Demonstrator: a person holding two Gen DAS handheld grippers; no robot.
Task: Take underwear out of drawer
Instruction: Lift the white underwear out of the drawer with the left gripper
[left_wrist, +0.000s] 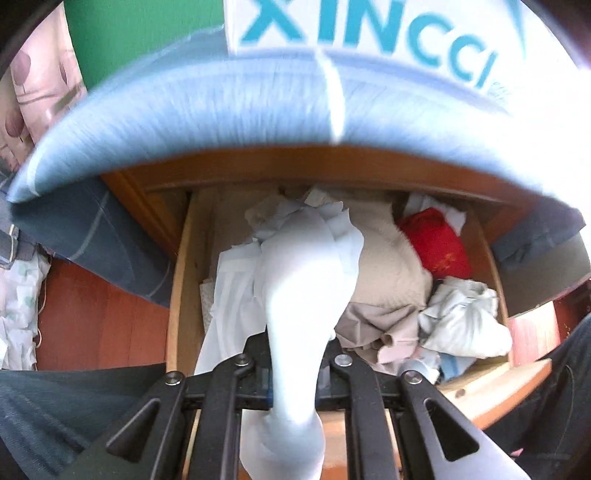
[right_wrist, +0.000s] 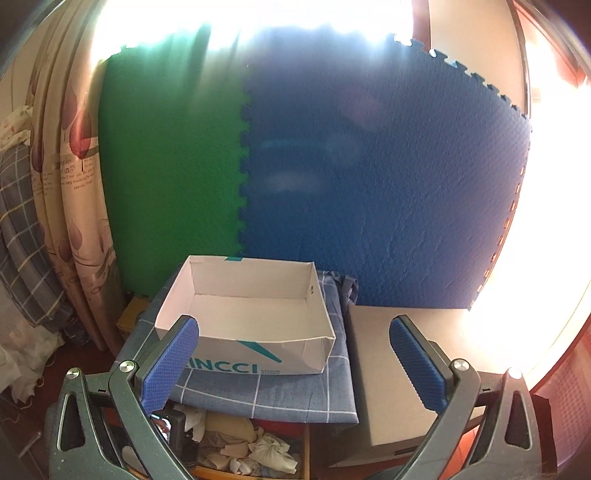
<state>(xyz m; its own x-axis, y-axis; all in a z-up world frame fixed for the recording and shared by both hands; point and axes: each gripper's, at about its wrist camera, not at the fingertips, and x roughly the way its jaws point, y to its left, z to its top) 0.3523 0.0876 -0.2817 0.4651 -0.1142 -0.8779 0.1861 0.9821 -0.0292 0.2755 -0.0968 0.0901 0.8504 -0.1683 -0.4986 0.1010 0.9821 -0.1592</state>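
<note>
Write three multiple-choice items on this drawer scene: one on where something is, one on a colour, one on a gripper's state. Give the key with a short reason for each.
1. Where does the white box stand?
A. inside the drawer
B. on the blue checked cloth above the drawer
C. on the floor

2. What colour is the bright bundle at the far right of the drawer?
A. red
B. yellow
C. purple

3. How is the left gripper?
A. wide open with nothing in it
B. out of view
C. shut on the pale garment

Key:
1 B, the right wrist view shows the box resting on the cloth, with the drawer's clothes below its front edge.
2 A, it is plainly red among beige and white clothes.
3 C, the garment runs between the closed fingers; the right gripper is the open one.
</note>
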